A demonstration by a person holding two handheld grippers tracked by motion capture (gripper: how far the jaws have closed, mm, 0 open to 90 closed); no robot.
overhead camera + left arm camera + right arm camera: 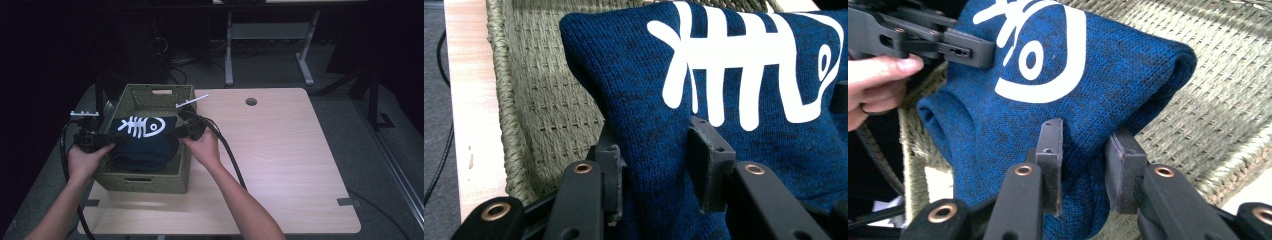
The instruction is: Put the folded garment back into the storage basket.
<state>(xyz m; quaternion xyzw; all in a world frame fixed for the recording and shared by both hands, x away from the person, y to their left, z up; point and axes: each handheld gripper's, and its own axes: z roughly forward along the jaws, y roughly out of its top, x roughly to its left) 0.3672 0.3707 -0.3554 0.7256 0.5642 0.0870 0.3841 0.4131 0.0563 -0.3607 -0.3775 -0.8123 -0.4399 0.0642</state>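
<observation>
Gripping from both sides: left gripper (114,139) and right gripper (181,132) each pinch the folded navy sweater (145,142), which sits in the woven olive basket (150,182) at the left-front part of the light wood surface (280,165). Left gripper view: sweater (734,100) fabric bunched between the two black jaws, jaws clamped on a fold at its edge; white fish-skeleton print (749,65) upper right; basket wall (544,100) to the left, with a strip of surface (466,100) beyond it. Right gripper view: jaws closed on a fold at the opposite side of the sweater (1088,85), the fish head with its eye (1040,65) above; basket weave (1228,100) behind and to the right; the left hand (873,82) and the left gripper (983,54) show top left, touching the far edge of the cloth. High view: print (144,126) faces up, toward the basket's far half; left hand (87,160) at the basket's left rim, right hand (204,147) at its right rim. Black cables trail from both grippers toward the person. Round grommet hole (251,101) in the surface near the far edge, well apart from the basket.
</observation>
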